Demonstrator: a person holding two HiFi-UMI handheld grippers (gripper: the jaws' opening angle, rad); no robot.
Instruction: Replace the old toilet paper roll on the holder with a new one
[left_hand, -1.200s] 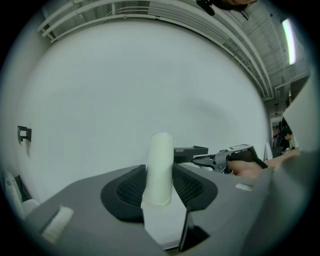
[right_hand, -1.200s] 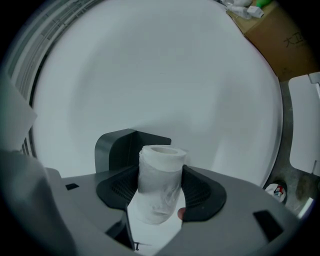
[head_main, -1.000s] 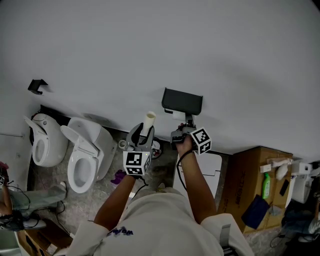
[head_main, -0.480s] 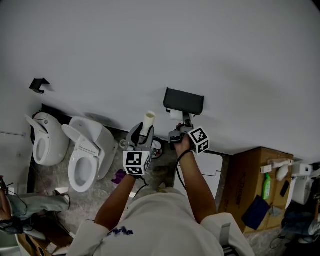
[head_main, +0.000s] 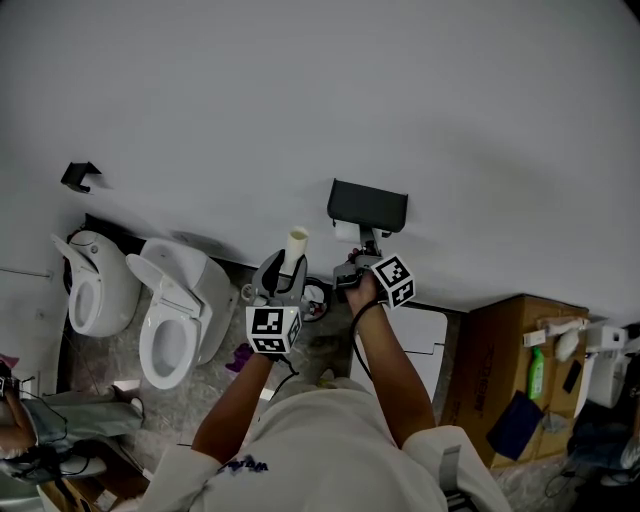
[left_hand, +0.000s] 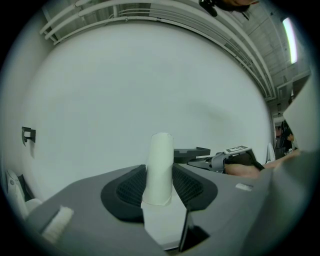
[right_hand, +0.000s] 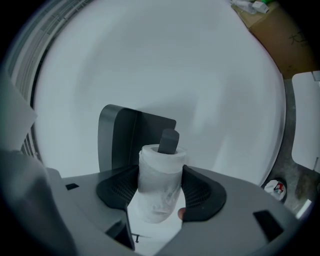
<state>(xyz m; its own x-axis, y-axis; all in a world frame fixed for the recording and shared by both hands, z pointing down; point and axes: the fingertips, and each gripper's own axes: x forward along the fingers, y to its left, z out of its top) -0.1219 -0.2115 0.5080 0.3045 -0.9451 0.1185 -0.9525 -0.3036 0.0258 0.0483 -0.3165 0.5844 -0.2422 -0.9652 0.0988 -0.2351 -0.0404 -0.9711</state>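
My left gripper (head_main: 283, 270) is shut on a bare, pale paper core (head_main: 296, 245) that stands upright between its pads (left_hand: 186, 186), left of the holder. The dark wall holder (head_main: 367, 203) hangs straight ahead. My right gripper (head_main: 355, 256) is shut on a small white toilet paper roll (head_main: 347, 232) right beneath the holder's cover. In the right gripper view the roll (right_hand: 160, 182) sits between the jaws, and the holder's dark arm (right_hand: 168, 141) pokes out of its centre hole. The left gripper view shows the core (left_hand: 160, 167) with the right gripper (left_hand: 235, 159) beyond it.
Two white toilets (head_main: 175, 315) (head_main: 95, 290) stand on the floor at the left. A cardboard box (head_main: 505, 355) with bottles on it and a white panel (head_main: 420, 340) lie to the right. A small black bracket (head_main: 75, 176) is fixed to the wall. Someone sits at the lower left (head_main: 40, 430).
My right gripper and its roll have shifted slightly left along the holder. The left gripper and core have stayed put. The person at the lower left has moved.
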